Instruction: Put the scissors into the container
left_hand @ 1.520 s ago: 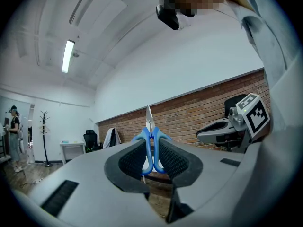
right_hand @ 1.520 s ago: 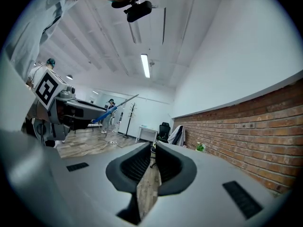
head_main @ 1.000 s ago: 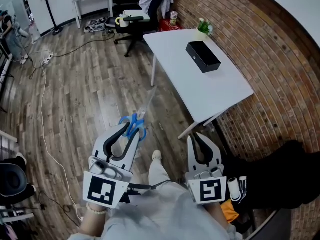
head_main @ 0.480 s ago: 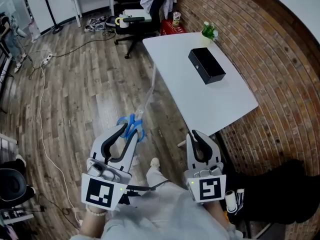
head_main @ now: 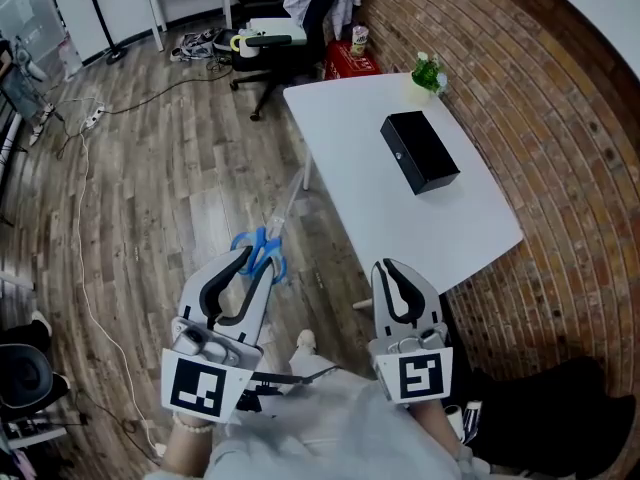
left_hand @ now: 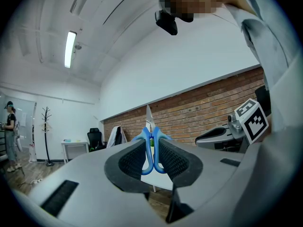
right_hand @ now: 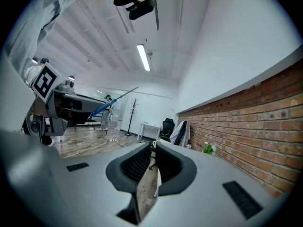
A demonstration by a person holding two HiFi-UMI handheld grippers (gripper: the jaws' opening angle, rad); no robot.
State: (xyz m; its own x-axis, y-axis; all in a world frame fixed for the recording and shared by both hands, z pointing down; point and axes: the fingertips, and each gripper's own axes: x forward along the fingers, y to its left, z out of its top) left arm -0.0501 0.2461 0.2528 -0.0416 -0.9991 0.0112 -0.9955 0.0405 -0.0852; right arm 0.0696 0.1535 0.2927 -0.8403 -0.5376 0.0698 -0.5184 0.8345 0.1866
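My left gripper [head_main: 250,264] is shut on the blue handles of the scissors [head_main: 263,252], and their blades point up and forward over the wooden floor. In the left gripper view the scissors [left_hand: 152,144] stand upright between the pads of that gripper [left_hand: 151,159]. The right gripper [head_main: 388,268] is shut with nothing in it, level with the left one; its own view shows the jaws [right_hand: 152,162] nearly touching. The container, a black box [head_main: 420,153], lies on the white table [head_main: 350,138] ahead and to the right of both grippers.
A small potted plant [head_main: 426,72] stands at the table's far corner by the brick wall [head_main: 570,108]. An office chair [head_main: 270,30] and a red box [head_main: 350,60] sit behind the table. A cable [head_main: 85,218] runs along the floor at left.
The table and black box have slid lower and nearer in the head view as the person moves towards them. Both grippers keep their pose, the left still gripping the scissors.
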